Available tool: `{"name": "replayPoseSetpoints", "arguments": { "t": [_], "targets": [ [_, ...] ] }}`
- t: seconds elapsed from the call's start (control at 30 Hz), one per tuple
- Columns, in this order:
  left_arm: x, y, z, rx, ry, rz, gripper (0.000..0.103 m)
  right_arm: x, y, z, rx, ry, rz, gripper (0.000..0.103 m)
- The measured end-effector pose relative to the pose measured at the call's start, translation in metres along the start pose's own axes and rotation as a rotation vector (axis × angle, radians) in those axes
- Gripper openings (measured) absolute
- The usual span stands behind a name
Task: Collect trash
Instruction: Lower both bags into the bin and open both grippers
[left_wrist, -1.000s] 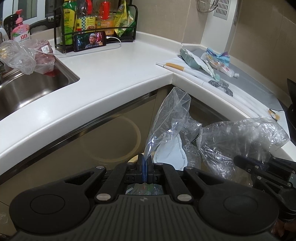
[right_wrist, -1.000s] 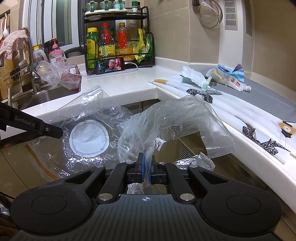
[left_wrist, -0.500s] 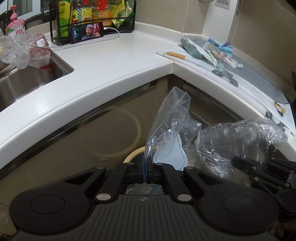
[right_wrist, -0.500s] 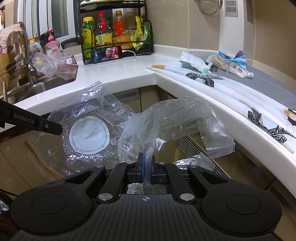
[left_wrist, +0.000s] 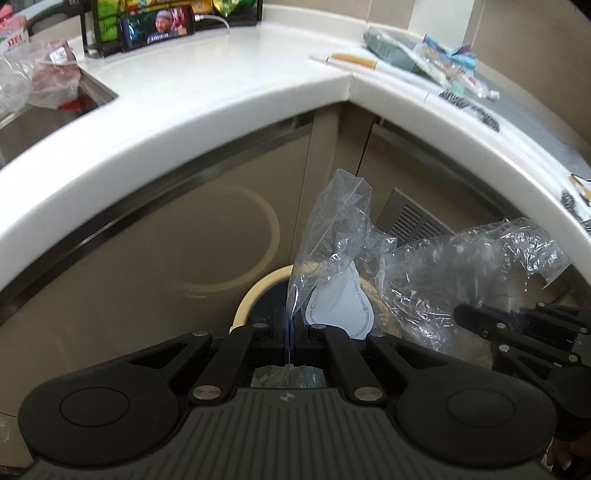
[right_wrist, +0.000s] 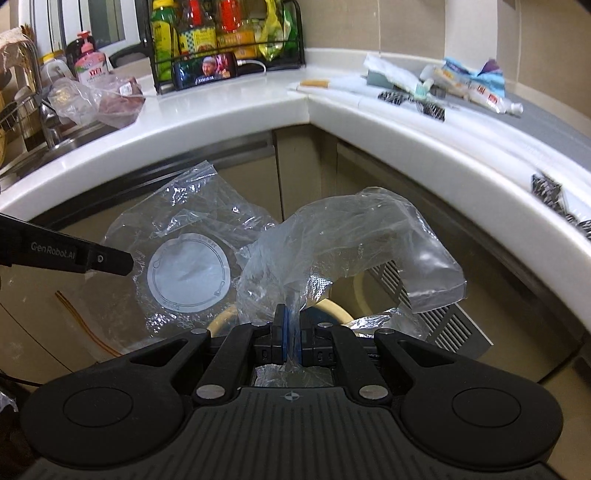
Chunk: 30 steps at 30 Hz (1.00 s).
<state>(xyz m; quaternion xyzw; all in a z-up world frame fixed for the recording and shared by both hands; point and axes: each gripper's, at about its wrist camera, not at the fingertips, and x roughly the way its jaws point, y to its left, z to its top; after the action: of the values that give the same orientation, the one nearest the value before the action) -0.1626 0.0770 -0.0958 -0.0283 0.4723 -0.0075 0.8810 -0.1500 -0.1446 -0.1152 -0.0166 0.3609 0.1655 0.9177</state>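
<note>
- Jaws of the left gripper (left_wrist: 289, 334) are closed on the bottom edge of a clear bag (left_wrist: 334, 236) with a round white label; the bag stands up and away from the jaws.
- Jaws of the right gripper (right_wrist: 289, 338) are pinched shut on a crumpled film (right_wrist: 347, 236), which rises from the jaws and arches over to the right.
- From the right wrist view, the left gripper's finger reaches in from the left edge, its tip against the bag beside the label.
- Just below and beyond both sets of jaws sits a bin (left_wrist: 258, 286) with a cream rim and dark inside; bag and film hang above it.
- Behind the bin stand beige cabinet doors (left_wrist: 147, 258) and a vent grille (right_wrist: 443, 325).
- Above, the white tabletop (left_wrist: 221, 85) curves round the corner.
- Farther back on it: wrappers and tubes (right_wrist: 461, 81) at right, a phone (right_wrist: 205, 68) leaning on a bottle rack (right_wrist: 225, 33), and a bagged item (right_wrist: 107, 99) by the sink.
</note>
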Motion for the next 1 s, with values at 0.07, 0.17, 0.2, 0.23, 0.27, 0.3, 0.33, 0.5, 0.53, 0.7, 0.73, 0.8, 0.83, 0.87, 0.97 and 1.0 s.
{"name": "replayPoseSetpoints", "arguments": {
  "t": [0.07, 0.17, 0.2, 0.23, 0.27, 0.3, 0.33, 0.5, 0.53, 0.7, 0.73, 0.8, 0.83, 0.87, 0.97, 1.0],
  "targets": [
    [0.009, -0.001, 0.001, 0.001, 0.01, 0.005, 0.0, 0.008, 0.001, -0.001, -0.004, 0.016, -0.002, 0.005],
    [0.022, -0.001, 0.001, 0.005, 0.025, 0.016, 0.0, 0.02, 0.002, -0.002, -0.015, 0.036, -0.013, 0.005],
    [0.026, -0.001, 0.001, 0.005, 0.031, 0.019, 0.0, 0.023, 0.002, -0.002, -0.018, 0.043, -0.016, 0.005],
    [0.03, 0.0, 0.0, 0.004, 0.039, 0.022, 0.0, 0.027, 0.003, -0.003, -0.021, 0.052, -0.019, 0.005],
    [0.034, 0.0, 0.0, 0.003, 0.046, 0.021, 0.0, 0.03, 0.003, -0.005, -0.023, 0.062, -0.02, 0.005],
    [0.038, 0.001, -0.001, 0.001, 0.053, 0.021, 0.0, 0.033, 0.004, -0.006, -0.024, 0.071, -0.018, 0.005],
    [0.041, 0.001, -0.001, -0.001, 0.059, 0.025, 0.0, 0.037, 0.004, -0.006, -0.026, 0.08, -0.017, 0.005],
    [0.054, 0.002, -0.004, 0.0, 0.076, 0.033, 0.0, 0.047, 0.006, -0.009, -0.042, 0.111, -0.022, 0.005],
    [0.057, 0.002, -0.004, -0.001, 0.081, 0.034, 0.0, 0.049, 0.006, -0.01, -0.042, 0.116, -0.024, 0.005],
    [0.07, 0.001, -0.002, 0.001, 0.102, 0.035, 0.0, 0.057, 0.006, -0.011, -0.049, 0.137, -0.031, 0.005],
    [0.073, 0.0, -0.002, 0.001, 0.106, 0.037, 0.0, 0.059, 0.008, -0.01, -0.05, 0.139, -0.032, 0.005],
    [0.08, -0.001, -0.001, 0.005, 0.116, 0.042, 0.0, 0.064, 0.008, -0.01, -0.053, 0.147, -0.033, 0.005],
    [0.083, -0.002, -0.002, 0.008, 0.121, 0.043, 0.0, 0.067, 0.008, -0.01, -0.053, 0.15, -0.034, 0.005],
    [0.085, -0.004, -0.002, 0.01, 0.127, 0.045, 0.0, 0.07, 0.009, -0.009, -0.054, 0.153, -0.035, 0.005],
    [0.096, -0.008, -0.002, 0.024, 0.144, 0.049, 0.0, 0.076, 0.008, -0.009, -0.055, 0.163, -0.038, 0.005],
    [0.1, -0.009, -0.002, 0.029, 0.148, 0.051, 0.0, 0.079, 0.008, -0.009, -0.055, 0.166, -0.04, 0.005]
  ]
}}
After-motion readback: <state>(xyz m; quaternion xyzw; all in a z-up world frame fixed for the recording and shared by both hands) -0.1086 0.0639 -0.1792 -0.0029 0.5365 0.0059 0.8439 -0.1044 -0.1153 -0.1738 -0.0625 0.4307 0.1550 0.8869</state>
